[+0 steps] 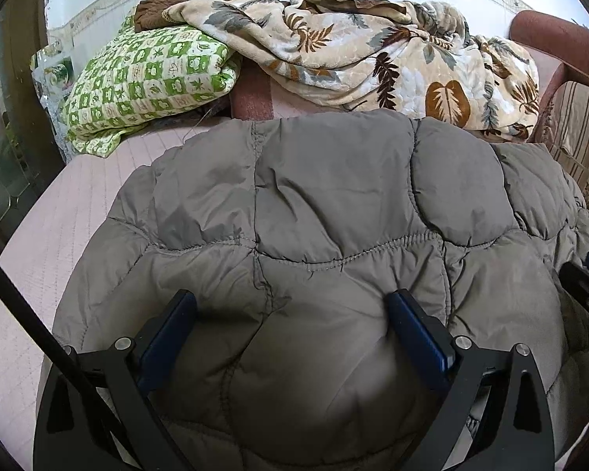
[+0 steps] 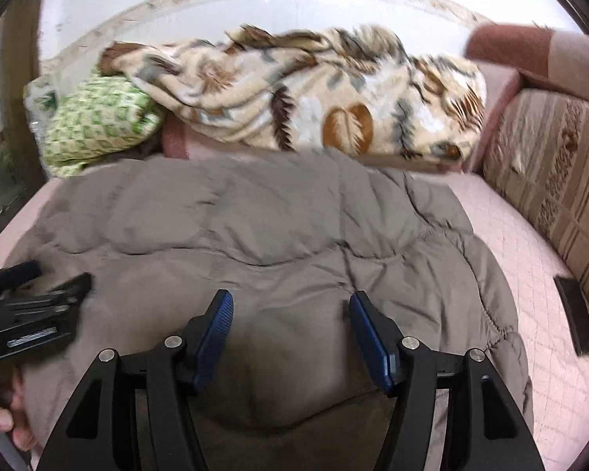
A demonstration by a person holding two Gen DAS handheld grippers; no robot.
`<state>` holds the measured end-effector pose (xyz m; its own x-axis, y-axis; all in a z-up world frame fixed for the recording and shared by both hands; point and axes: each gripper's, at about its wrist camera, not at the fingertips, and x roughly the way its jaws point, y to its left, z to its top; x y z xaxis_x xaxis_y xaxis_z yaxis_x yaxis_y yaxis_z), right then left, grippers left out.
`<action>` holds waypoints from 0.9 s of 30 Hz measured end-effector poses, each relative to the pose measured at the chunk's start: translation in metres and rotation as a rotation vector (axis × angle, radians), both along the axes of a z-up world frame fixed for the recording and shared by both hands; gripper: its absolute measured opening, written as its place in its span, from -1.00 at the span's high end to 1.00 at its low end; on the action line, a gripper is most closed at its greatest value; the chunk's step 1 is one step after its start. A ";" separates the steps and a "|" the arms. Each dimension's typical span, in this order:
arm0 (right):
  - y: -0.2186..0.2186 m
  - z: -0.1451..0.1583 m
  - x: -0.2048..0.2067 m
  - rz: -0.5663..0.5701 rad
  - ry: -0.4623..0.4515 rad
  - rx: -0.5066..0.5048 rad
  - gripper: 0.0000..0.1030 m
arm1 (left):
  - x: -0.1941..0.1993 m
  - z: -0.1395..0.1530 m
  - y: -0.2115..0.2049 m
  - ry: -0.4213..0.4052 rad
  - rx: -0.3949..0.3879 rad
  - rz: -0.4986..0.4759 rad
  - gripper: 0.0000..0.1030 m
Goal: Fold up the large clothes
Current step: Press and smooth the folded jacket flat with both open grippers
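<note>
Both grippers, left gripper point(image 1: 290, 302) and right gripper point(image 2: 290, 302), hang open over the puffy grey coat point(image 1: 314, 196) between folds, needing an edge to pinch next.

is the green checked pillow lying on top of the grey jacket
No, the green checked pillow sits behind the grey jacket at the far left, on the pink sofa seat, tucked partly under the leaf-print blanket.

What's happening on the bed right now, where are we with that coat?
A person holds two grippers over a grey quilted puffer jacket spread on the pink bed sheet. The left gripper and right gripper are both open above its near edge, gripping nothing. A leaf-print blanket and green checked pillow lie behind.
</note>
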<state>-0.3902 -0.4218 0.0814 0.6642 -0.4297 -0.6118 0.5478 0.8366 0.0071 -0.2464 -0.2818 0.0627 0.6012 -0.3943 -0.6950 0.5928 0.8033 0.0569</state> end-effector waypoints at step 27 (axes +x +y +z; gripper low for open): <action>0.031 0.014 -0.059 0.007 -0.029 0.023 -0.38 | -0.059 0.032 0.085 -0.031 -0.080 0.055 -0.91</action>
<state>-0.4495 -0.3912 0.0959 0.6847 -0.4111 -0.6019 0.5416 0.8396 0.0427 -0.3055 -0.1970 0.0947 0.6439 -0.4139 -0.6435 0.5466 0.8374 0.0084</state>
